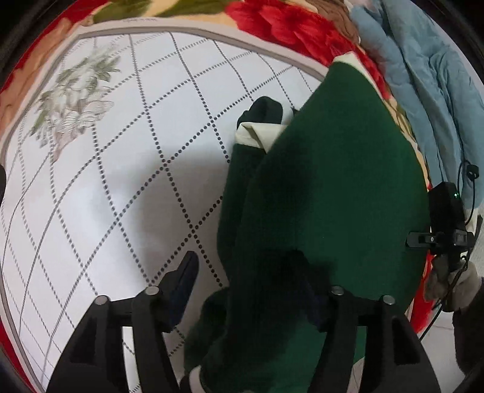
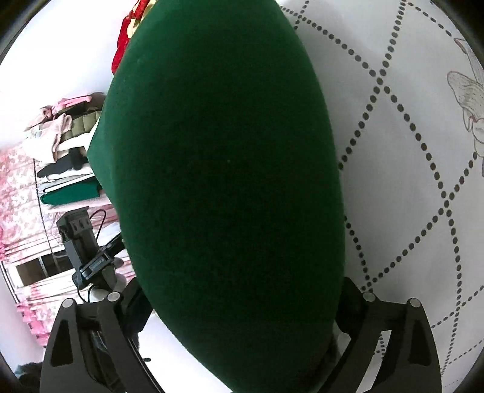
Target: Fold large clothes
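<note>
A large dark green garment (image 1: 326, 187) with cream trim lies folded lengthwise on the white mat (image 1: 121, 187). Its cuff end with a cream band (image 1: 257, 133) points away from me. My left gripper (image 1: 251, 281) stands with its fingers wide apart; the left finger (image 1: 184, 278) is bare over the mat and the right one is hidden under green cloth. In the right wrist view the green garment (image 2: 230, 181) fills the middle and drapes over my right gripper (image 2: 242, 308), whose fingertips are hidden behind the cloth.
The mat has a dotted diamond pattern and a flower print (image 1: 75, 99). A red floral blanket (image 1: 287, 27) lies beyond it, with a light blue quilted garment (image 1: 423, 84) at the right. A stack of folded clothes (image 2: 66, 163) sits far left. The other gripper's body (image 1: 447, 223) shows at right.
</note>
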Motion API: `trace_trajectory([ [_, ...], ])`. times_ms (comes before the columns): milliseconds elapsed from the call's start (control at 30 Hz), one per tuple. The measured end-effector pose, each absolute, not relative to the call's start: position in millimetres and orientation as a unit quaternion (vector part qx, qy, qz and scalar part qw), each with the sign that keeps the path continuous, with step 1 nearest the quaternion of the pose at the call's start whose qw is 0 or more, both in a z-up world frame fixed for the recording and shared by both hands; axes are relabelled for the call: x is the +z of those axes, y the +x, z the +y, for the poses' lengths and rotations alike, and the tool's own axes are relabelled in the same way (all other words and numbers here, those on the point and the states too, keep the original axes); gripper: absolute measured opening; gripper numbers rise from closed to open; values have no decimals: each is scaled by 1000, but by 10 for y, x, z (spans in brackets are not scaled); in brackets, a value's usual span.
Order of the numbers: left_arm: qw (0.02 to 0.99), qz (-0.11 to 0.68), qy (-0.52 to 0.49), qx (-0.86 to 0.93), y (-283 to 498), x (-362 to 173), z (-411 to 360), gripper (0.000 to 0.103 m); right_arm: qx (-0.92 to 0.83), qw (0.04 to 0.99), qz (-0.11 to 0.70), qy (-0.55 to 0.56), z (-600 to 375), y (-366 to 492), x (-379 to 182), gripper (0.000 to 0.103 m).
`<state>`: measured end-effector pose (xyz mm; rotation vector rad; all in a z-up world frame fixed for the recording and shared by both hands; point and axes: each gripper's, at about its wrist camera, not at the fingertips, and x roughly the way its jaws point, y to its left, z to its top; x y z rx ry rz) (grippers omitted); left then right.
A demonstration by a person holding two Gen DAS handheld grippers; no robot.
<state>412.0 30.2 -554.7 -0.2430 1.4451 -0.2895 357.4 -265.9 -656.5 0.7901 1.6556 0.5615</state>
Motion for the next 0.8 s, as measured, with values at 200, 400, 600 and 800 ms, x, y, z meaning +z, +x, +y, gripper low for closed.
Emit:
trace_trajectory([
  [200, 701, 682, -144, -155, 4319, -5825, 435, 102, 274, 597, 692, 300, -2570, 3592, -6604, 103],
  [400, 692, 678, -170, -178, 4307, -5936, 511, 103, 282, 579, 707, 294, -2522, 3672, -6596, 103],
  [600, 691, 675, -176, -190, 4335, -5930, 548, 103, 277, 563, 721, 295, -2695, 3677, -6631, 103],
  [800, 696, 672, -170, -190, 4405, -5916, 495, 103, 267, 565, 723, 294, -2702, 3678, -6618, 103],
])
